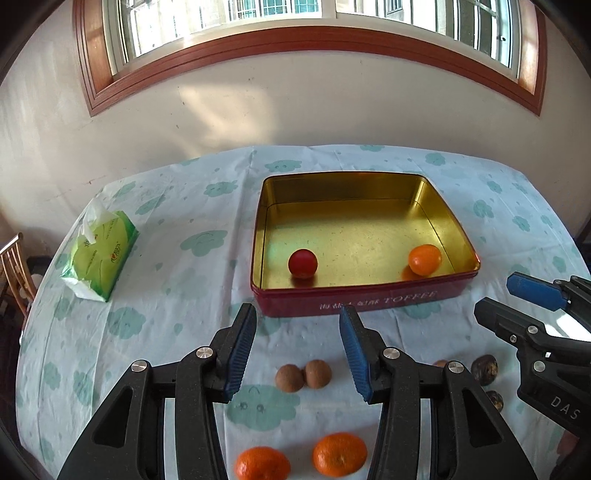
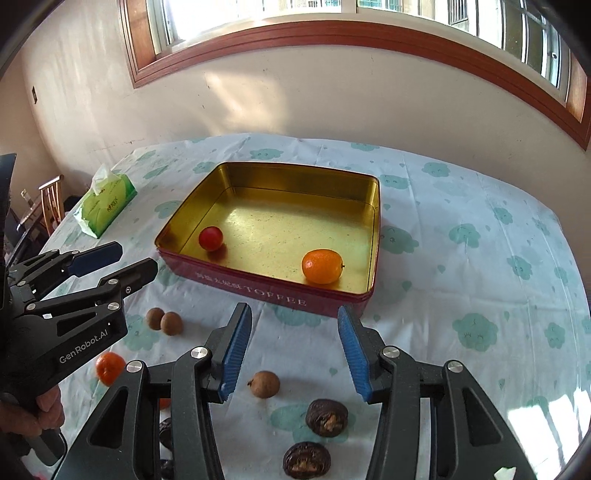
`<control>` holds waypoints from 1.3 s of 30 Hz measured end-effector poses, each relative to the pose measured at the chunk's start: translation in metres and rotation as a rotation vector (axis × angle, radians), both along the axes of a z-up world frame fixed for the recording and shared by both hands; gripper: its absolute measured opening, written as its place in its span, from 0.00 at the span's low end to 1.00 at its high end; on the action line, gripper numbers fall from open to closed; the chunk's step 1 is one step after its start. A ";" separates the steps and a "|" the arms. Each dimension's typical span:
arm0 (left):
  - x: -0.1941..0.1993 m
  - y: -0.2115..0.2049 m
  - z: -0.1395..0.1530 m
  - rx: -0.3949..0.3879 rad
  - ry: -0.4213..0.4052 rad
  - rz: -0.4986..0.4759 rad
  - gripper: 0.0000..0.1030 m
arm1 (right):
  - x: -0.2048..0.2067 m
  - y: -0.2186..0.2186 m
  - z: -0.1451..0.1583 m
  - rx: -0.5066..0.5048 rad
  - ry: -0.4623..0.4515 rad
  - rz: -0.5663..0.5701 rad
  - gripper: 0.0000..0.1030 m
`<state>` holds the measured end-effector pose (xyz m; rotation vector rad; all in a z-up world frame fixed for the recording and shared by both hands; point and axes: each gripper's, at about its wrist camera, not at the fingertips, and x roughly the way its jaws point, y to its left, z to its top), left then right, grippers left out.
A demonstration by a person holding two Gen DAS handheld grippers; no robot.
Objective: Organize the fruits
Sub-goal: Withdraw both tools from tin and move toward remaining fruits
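My left camera rides just behind my left gripper [image 1: 297, 347], looking forward and steeply down along its fingers over the table [image 1: 177, 280] towards the wall and window [image 1: 295, 22]. My right camera sits likewise behind my right gripper [image 2: 293, 349], set further right. Both stand near the table and share the tin [image 1: 364, 295] [image 2: 258, 290], the tissue pack [image 1: 99, 254] [image 2: 107, 203] and each other's gripper at the frame edge.
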<state>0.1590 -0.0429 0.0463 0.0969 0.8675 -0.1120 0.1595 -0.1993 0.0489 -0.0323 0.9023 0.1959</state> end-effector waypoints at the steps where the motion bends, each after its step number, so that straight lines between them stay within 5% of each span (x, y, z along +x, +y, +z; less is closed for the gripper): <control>1: -0.008 0.000 0.002 -0.004 -0.003 -0.003 0.47 | -0.007 0.001 0.002 0.000 -0.005 0.002 0.45; 23: -0.119 0.027 -0.031 -0.046 0.056 0.053 0.48 | -0.111 -0.009 -0.015 -0.018 -0.009 -0.021 0.45; 39: -0.154 0.058 -0.056 -0.066 0.092 0.118 0.48 | -0.144 -0.013 -0.044 0.036 0.054 -0.047 0.45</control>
